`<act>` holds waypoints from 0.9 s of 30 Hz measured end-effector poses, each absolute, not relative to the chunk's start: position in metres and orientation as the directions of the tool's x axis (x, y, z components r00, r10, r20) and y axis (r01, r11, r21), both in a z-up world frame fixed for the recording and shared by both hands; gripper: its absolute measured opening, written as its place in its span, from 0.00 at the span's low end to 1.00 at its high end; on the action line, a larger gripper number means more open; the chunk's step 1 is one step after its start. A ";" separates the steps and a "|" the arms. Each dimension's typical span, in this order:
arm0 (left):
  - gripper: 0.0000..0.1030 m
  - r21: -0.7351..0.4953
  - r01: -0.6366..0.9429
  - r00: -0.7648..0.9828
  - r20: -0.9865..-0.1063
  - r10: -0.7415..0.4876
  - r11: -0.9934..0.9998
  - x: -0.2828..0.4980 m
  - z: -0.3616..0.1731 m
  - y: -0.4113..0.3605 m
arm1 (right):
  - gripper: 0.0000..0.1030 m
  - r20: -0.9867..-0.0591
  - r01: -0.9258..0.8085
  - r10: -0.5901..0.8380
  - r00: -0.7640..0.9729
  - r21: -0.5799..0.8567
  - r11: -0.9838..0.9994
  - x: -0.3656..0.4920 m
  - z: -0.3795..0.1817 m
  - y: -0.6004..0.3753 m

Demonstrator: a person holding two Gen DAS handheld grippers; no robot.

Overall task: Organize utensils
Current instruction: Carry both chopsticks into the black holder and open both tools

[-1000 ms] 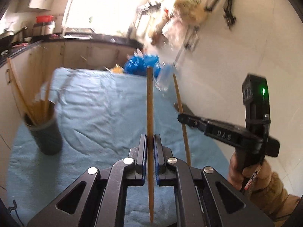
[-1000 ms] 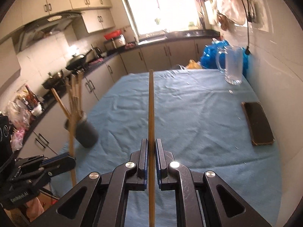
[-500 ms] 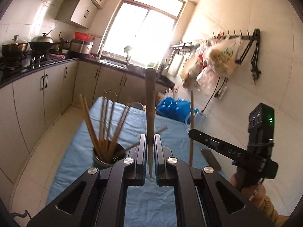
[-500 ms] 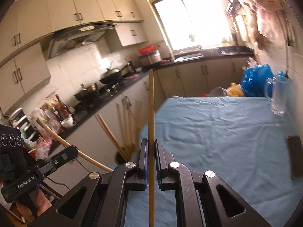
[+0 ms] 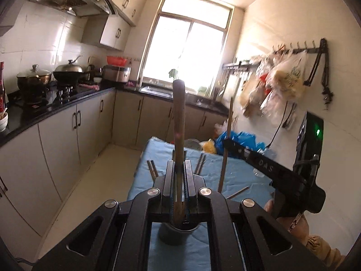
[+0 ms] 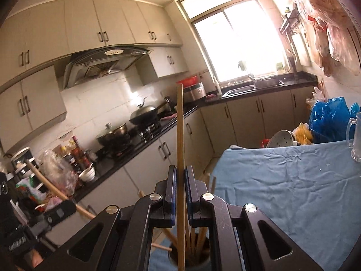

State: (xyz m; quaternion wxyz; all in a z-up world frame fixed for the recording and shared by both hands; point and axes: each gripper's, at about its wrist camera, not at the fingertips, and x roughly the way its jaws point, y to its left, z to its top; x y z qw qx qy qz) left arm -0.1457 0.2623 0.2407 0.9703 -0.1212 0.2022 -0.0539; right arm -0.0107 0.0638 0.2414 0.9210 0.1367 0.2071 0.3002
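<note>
Both hands have swung up and over toward the near end of the table point(image 6: 293, 192) with its crumpled blue cloth. A second ago the dark round utensil cup point(image 5: 177, 234) stood off to the left by the table's edge; now it sits directly under both tools.

The left gripper point(image 5: 179, 180) has its jaws pinched narrow on a brown wooden chopstick point(image 5: 179, 122), whose lower end reaches down to the cup's mouth. The right gripper point(image 6: 179, 187) is likewise clamped tight on a paler wooden chopstick point(image 6: 179, 135), whose tip dips in among the sticks already standing in the cup point(image 6: 191, 259). My guess is both sticks are about to be released, so two more utensils are nearly put away.

The left view alone shows the other handheld tool point(image 5: 270, 171) off to the right with its green light, and a loose stick point(image 5: 237, 192) lying on the cloth beyond the cup. The right view alone shows inside the cup, and a clear glass mug point(image 6: 356, 140) at the table's far right edge.
</note>
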 end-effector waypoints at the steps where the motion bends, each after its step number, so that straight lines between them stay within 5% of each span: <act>1: 0.06 -0.251 0.052 0.905 -0.398 -0.152 0.967 -0.138 0.237 0.262 | 0.08 -0.296 -0.489 0.602 0.742 0.375 0.787 -0.007 0.239 0.068; 10: 0.06 -0.282 0.043 0.815 -0.545 -0.197 0.959 -0.078 0.188 0.258 | 0.08 -0.360 -0.408 0.481 0.800 0.261 0.875 0.017 0.197 0.097; 20: 0.06 -0.298 0.027 0.786 -0.583 -0.205 0.954 -0.067 0.163 0.254 | 0.09 -0.355 -0.440 0.477 0.804 0.184 0.879 0.005 0.196 0.104; 22: 0.06 -0.289 0.019 0.789 -0.583 -0.192 0.957 -0.069 0.164 0.252 | 0.12 -0.359 -0.447 0.486 0.797 0.190 0.874 0.006 0.194 0.103; 24: 0.06 -0.287 0.015 0.789 -0.585 -0.188 0.958 -0.071 0.165 0.251 | 0.33 -0.356 -0.450 0.491 0.795 0.196 0.871 0.004 0.195 0.103; 27: 0.15 -0.293 0.009 0.787 -0.588 -0.187 0.956 -0.073 0.164 0.252 | 0.47 -0.339 -0.447 0.492 0.802 0.205 0.870 0.001 0.197 0.098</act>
